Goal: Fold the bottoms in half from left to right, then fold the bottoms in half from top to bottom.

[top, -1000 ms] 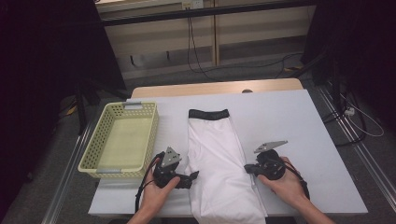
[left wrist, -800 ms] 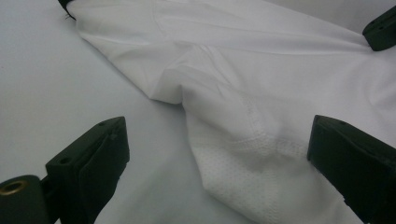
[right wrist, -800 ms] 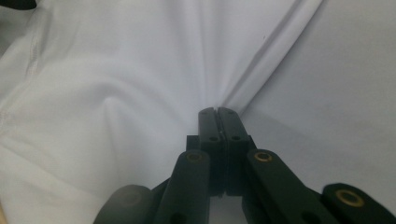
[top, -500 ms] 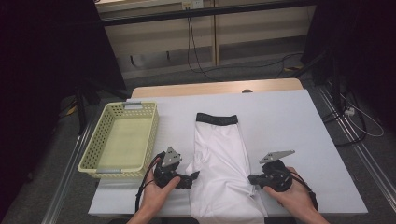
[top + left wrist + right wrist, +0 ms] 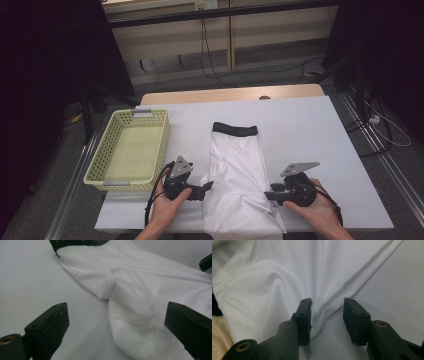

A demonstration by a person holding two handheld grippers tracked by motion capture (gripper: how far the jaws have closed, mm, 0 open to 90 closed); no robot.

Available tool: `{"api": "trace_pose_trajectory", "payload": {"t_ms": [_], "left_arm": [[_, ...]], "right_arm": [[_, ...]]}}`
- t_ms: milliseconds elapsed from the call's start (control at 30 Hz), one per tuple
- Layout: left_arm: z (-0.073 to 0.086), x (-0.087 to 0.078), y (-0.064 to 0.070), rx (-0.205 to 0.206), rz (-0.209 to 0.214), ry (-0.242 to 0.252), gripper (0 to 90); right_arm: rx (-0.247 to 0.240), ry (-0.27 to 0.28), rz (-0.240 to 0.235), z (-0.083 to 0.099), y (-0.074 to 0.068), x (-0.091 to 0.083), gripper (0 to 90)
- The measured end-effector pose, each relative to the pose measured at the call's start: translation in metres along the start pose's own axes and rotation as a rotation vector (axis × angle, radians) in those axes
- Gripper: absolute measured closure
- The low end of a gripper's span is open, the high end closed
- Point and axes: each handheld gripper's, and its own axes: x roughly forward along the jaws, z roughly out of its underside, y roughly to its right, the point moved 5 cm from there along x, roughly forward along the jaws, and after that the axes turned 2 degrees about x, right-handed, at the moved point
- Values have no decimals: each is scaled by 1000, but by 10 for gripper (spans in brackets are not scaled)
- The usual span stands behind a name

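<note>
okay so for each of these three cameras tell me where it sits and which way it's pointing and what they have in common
High view: above the person's side, looking forward and down on the table, basket and white garment; both hands, left gripper, right gripper show.
Left gripper view: rides that gripper, looking between wide-open jaws at the garment's edge.
Right gripper view: rides that gripper, jaws parted astride a fold.
Shared: the white garment on the table.
</note>
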Motion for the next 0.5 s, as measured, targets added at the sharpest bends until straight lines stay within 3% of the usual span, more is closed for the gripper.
{"api": "trace_pose_trajectory", "payload": {"t_ms": [233, 500], "left_arm": [[-1, -3, -3, -15, -13, 10, 56], [-1, -4, -6, -20, -26, 16, 56]], "right_arm": [[7, 138, 17, -12, 16, -4, 398], [-37, 174, 67, -21, 24, -5, 322]]}}
